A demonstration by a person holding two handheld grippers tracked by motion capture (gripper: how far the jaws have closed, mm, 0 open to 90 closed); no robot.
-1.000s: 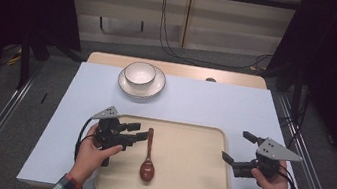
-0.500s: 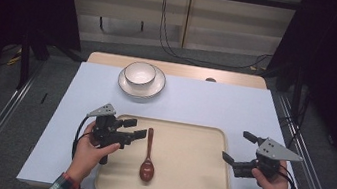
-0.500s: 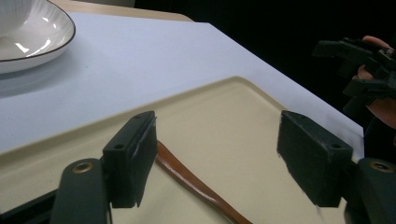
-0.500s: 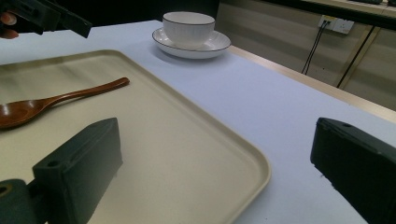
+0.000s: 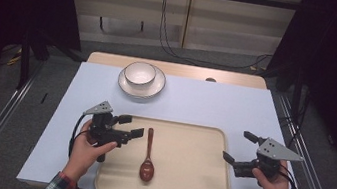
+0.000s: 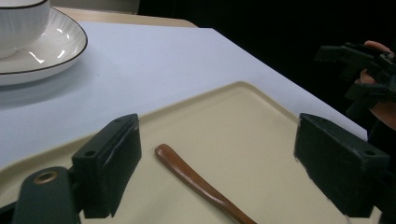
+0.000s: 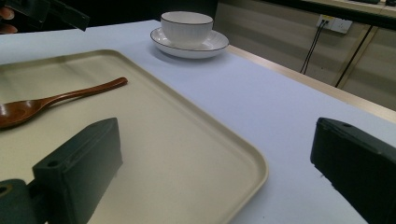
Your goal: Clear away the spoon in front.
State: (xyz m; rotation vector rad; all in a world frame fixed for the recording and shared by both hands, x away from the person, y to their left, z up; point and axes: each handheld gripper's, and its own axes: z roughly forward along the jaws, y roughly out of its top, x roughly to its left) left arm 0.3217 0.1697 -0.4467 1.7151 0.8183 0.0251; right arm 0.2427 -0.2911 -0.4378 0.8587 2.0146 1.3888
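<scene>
A glossy brown wooden spoon (image 5: pixel 148 157) lies on a smooth, matte cream rectangular tray (image 5: pixel 194 179) with rounded corners, bowl end toward the person. The left tongs (image 5: pixel 131 125) gape wide just beside its handle; the right tongs (image 5: pixel 239 146) gape wide at the tray's opposite edge. A ribbed white bowl (image 5: pixel 140 73) sits on a black-rimmed plate (image 5: pixel 153 90) on the pale blue surface (image 5: pixel 205 105).

A brown wooden spoon (image 5: pixel 148 155) lies flat on the left part of a beige tray (image 5: pixel 194 179); its handle points to 12 o'clock, its bowl to 6 o'clock.
</scene>
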